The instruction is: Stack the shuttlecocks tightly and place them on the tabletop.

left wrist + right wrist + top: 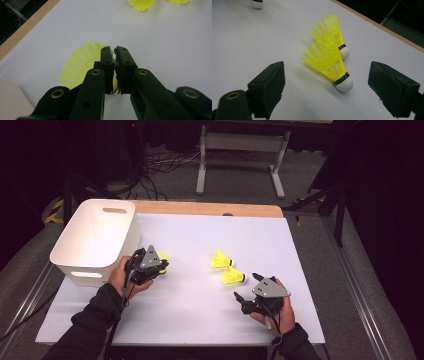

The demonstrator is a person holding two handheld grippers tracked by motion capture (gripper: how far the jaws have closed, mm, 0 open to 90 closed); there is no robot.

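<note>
Gripping one shuttlecock [80,65] skirt-forward, left gripper [113,53] fingers clench; right gripper [325,82] fingers gape.

The table [200,209] has a light wooden top, almost wholly covered by a white sheet [200,295] that leaves a strip of wood bare along the far edge. On the sheet's left end stands a white tub [95,242] with slot handles, overhanging the left edge a little. Three yellow shuttlecocks lie on the sheet: one [163,257] just right of the tub, and two [219,259] [232,277] close together near the middle, lying on their sides.
</note>
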